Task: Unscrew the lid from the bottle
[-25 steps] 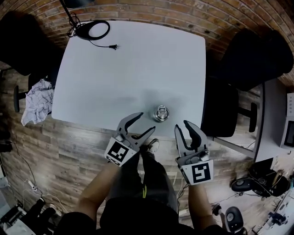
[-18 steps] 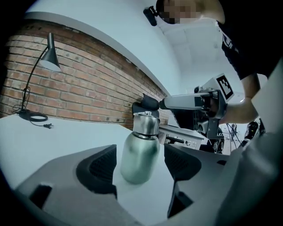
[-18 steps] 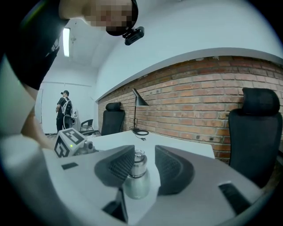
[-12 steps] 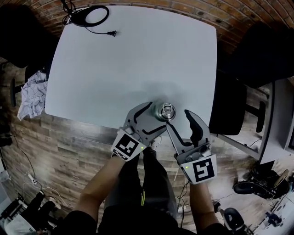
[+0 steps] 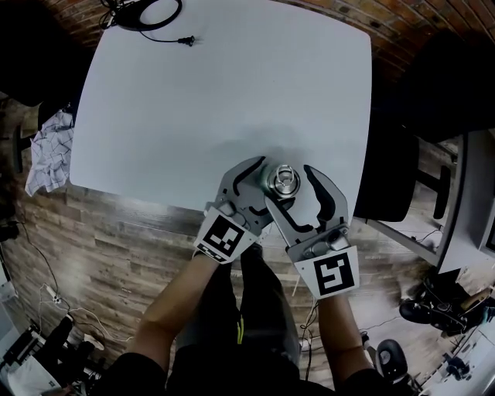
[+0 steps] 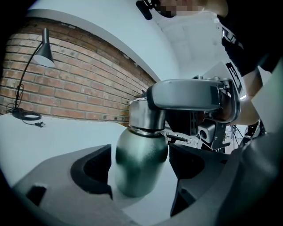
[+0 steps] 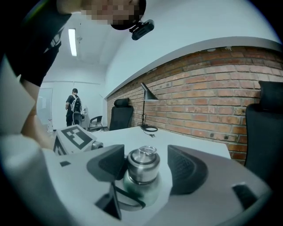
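A dark green metal bottle (image 5: 282, 180) with a steel lid (image 7: 143, 164) stands upright near the white table's (image 5: 216, 93) front edge. My left gripper (image 5: 265, 186) reaches in low. Its jaws are opening on either side of the bottle's body (image 6: 140, 161), with a gap on both sides. My right gripper (image 5: 292, 186) comes in higher, at lid height. Its jaws are opening too. The left pad (image 7: 108, 162) is close beside the lid and the right pad (image 7: 185, 170) stands clear of it. In the left gripper view, one right finger (image 6: 185, 95) crosses in front of the lid.
A black desk lamp (image 5: 147, 11) and its plug (image 5: 186, 40) lie at the table's far left corner. A checked cloth (image 5: 46, 158) hangs left of the table. Black chairs (image 5: 387, 178) stand to the right. Brick wall behind. A person (image 7: 74, 106) stands far off.
Both grippers have moved forward from the table's front edge to either side of the bottle, and their jaws have spread wider.
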Available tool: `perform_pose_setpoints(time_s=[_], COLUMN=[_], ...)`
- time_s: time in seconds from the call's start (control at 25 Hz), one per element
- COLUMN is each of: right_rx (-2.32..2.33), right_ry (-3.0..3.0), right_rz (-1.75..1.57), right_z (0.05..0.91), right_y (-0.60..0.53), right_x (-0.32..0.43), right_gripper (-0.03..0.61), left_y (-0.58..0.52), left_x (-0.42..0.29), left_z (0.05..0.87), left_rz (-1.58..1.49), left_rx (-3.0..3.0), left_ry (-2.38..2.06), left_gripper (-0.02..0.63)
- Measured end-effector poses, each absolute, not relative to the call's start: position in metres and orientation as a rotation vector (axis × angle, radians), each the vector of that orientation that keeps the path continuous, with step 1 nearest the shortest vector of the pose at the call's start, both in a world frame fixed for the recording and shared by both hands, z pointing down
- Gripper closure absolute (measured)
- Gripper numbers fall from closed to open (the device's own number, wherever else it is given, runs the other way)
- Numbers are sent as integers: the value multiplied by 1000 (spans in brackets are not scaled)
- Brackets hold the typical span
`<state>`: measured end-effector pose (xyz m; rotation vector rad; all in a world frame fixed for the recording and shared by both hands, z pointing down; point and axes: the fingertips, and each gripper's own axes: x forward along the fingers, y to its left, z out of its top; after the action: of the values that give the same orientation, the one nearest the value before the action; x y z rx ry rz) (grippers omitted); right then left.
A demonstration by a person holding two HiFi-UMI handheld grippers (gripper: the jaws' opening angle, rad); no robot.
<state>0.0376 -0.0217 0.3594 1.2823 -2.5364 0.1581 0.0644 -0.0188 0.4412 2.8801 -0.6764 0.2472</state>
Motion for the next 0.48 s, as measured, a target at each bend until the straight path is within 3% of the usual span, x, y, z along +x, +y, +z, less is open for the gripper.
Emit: perform_pose_setpoints(time_s=[0.48], right_rx=[1275], right_ry=[-2504], right_rz=[185], right_z=[380], right_y=[-30], right_x=[27], right_gripper=[294], left_y=[-21], left_x=[69], left_z=[445], left_rz=[316], left_rx=[2913], left_ry=[-706], left_gripper=[232])
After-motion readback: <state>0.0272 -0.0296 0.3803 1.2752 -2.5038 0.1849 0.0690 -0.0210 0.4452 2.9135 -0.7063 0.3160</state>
